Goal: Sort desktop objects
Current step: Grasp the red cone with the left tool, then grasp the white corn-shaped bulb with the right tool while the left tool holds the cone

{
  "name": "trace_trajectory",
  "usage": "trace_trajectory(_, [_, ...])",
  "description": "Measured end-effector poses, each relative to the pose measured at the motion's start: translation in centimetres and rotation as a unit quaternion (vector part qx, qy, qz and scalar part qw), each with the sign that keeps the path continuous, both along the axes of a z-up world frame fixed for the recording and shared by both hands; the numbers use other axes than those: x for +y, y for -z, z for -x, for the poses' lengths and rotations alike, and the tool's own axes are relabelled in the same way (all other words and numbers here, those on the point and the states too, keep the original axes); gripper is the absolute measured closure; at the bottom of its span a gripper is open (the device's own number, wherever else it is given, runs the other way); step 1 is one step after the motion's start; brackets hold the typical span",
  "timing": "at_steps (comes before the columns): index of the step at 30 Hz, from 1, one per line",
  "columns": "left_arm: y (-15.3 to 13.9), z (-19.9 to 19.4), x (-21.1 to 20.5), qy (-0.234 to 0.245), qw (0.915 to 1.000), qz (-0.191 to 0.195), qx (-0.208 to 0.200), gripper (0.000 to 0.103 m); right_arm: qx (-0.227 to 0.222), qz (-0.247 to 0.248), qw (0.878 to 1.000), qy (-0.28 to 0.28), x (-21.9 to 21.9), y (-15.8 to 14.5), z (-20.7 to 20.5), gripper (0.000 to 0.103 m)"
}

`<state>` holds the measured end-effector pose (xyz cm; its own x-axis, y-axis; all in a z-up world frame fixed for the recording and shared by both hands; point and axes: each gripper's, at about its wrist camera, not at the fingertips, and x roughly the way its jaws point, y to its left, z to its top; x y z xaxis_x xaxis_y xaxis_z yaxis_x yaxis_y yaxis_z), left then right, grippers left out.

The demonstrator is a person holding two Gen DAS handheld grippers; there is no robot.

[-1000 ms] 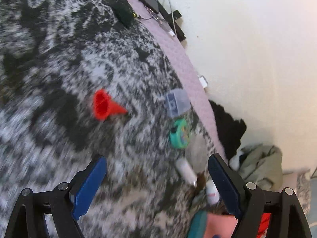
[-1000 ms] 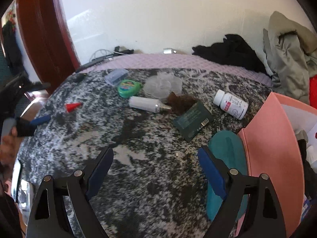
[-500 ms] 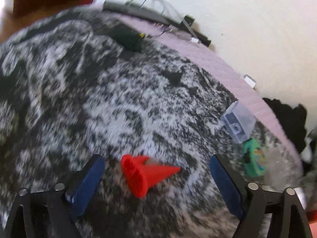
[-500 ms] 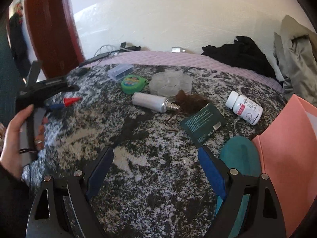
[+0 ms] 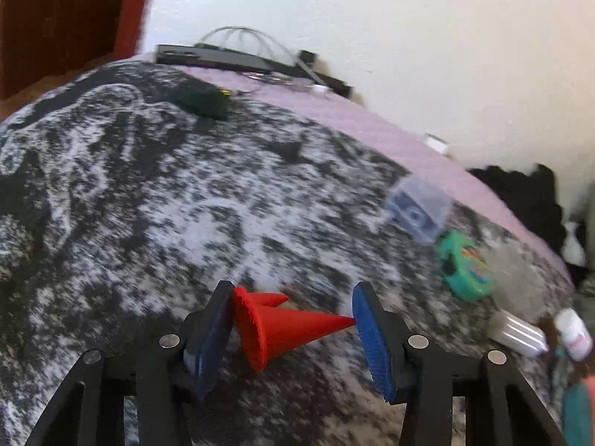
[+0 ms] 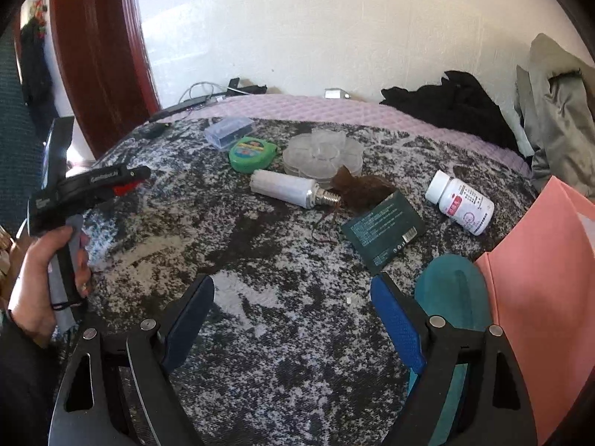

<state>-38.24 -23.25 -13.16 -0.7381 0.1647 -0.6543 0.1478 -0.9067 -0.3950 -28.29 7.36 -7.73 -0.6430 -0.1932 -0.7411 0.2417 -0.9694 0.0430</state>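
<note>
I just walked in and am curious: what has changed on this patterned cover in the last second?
The left gripper came up to the red cone, which now lies between its closing jaws, base against one pad, tip at the other. The right gripper stayed open and empty. The green tape measure, bulb and pill bottle lie where they were.

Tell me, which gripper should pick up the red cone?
Left. The left gripper already has the red cone between its closing jaws, base at one pad, tip at the other. The right gripper hangs open over bare blanket, far from the cone.
</note>
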Motion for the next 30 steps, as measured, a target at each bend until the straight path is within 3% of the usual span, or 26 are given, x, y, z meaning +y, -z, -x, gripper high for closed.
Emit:
trace_trajectory(4, [0.1, -0.2, 1.1, 0.015, 0.9998, 0.012, -0.003, 0.048, 0.011, -0.008, 1.0, -0.007, -0.7, 0.0, 0.0, 0.017])
trace_trajectory(11, [0.9, -1.0, 1.4, 0.013, 0.9999, -0.007, 0.002, 0.048, 0.017, -0.017, 1.0, -0.012, -1.6, 0.6, 1.5, 0.017])
trace_trajectory(14, [1.1, -1.0, 1.6, 0.012, 0.9999, -0.001, 0.002, 0.048, 0.015, -0.008, 1.0, -0.018, -2.4, 0.7, 4.6, 0.018])
trace_trajectory(18, [1.2, -0.9, 1.5, 0.012, 0.9999, -0.005, 0.002, 0.048, -0.029, -0.007, 1.0, -0.009, -2.9, 2.2, 9.6, 0.018])
trace_trajectory(24, [1.4, -0.9, 1.3, 0.012, 0.9998, -0.012, 0.002, 0.048, -0.045, -0.071, 0.996, -0.003, -3.8, 4.8, 13.7, 0.018])
trace_trajectory(25, [1.4, -0.9, 1.3, 0.012, 0.9998, -0.013, 0.002, 0.048, -0.063, -0.061, 0.996, -0.005, -3.8, 5.2, 14.0, 0.021])
trace_trajectory(28, [1.5, -0.9, 1.3, 0.011, 0.9999, -0.012, 0.002, 0.048, -0.086, -0.028, 0.995, -0.036, -4.4, 4.8, 12.6, 0.058])
trace_trajectory(30, [1.4, -0.9, 1.4, 0.011, 0.9999, -0.01, 0.002, 0.048, -0.097, 0.011, 0.992, -0.082, -5.4, 3.9, 11.1, 0.065])
